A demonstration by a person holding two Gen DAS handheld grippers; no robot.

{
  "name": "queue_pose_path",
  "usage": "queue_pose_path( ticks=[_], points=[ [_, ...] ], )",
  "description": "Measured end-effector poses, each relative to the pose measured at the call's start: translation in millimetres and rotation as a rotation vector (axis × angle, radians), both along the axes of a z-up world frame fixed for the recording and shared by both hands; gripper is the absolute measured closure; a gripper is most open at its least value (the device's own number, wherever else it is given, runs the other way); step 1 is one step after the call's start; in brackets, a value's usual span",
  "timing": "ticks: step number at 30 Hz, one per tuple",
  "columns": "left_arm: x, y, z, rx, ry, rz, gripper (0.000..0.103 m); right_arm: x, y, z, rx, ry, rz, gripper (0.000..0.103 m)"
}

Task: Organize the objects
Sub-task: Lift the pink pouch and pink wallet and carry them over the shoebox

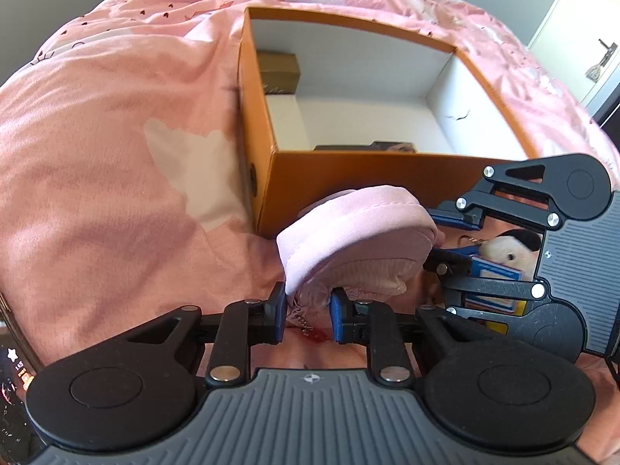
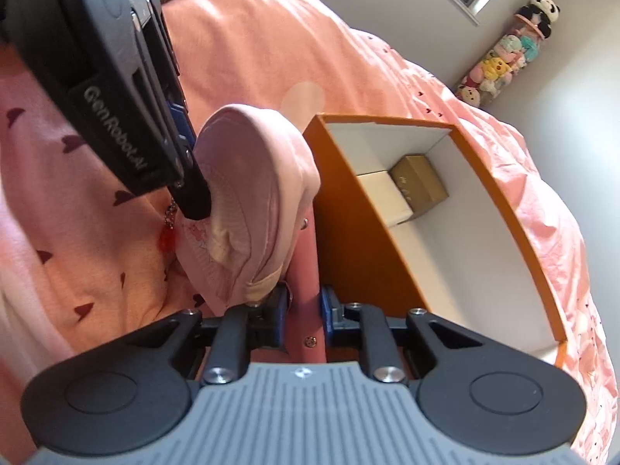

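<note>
A soft pink cloth item (image 1: pixel 356 240) (image 2: pixel 252 178) with a ribbed lining lies bunched on the pink bedspread, right against the near wall of an open orange box (image 1: pixel 348 178) (image 2: pixel 360 232). My left gripper (image 1: pixel 309 312) (image 2: pixel 193 197) is shut on its near edge, where a ball chain with a red charm (image 1: pixel 316 335) (image 2: pixel 167 238) hangs. My right gripper (image 2: pixel 304 312) (image 1: pixel 451 238) is shut on a pink strip (image 2: pixel 306 290) with snaps at the item's other side. Inside the white-lined box sit a gold box (image 2: pixel 418 186) (image 1: pixel 279 69) and a white box (image 2: pixel 383 197).
The rumpled bedspread (image 1: pixel 116 155) spreads to the left and behind the box. A white-and-black plush toy (image 1: pixel 507 248) and a blue-edged card (image 1: pixel 496 275) lie behind the right gripper. A tube of plush toys (image 2: pixel 507 54) stands by the wall; a door (image 1: pixel 581 38) is far right.
</note>
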State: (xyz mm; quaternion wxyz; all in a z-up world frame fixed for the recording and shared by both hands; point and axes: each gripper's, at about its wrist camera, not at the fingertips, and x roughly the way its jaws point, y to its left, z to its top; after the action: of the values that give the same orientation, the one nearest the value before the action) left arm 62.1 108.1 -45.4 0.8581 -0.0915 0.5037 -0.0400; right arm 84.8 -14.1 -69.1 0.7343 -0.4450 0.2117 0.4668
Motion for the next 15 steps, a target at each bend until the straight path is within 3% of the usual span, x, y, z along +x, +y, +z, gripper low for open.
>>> queue_pose_path(
  ticks=[5, 14, 15],
  points=[
    [-2.8, -5.5, 19.3, -0.052, -0.052, -0.027, 0.078, 0.0, -21.6, 26.4, 0.071, 0.024, -0.069, 0.085],
    [-1.6, -16.0, 46.7, -0.148, -0.131, -0.052, 0.079, 8.1, -63.2, 78.4, 0.202, 0.154, -0.21, 0.09],
    [-2.1, -16.6, 48.8, -0.154, -0.137, -0.053, 0.079, 10.7, -66.4, 82.4, 0.216, 0.171, -0.22, 0.103]
  ],
)
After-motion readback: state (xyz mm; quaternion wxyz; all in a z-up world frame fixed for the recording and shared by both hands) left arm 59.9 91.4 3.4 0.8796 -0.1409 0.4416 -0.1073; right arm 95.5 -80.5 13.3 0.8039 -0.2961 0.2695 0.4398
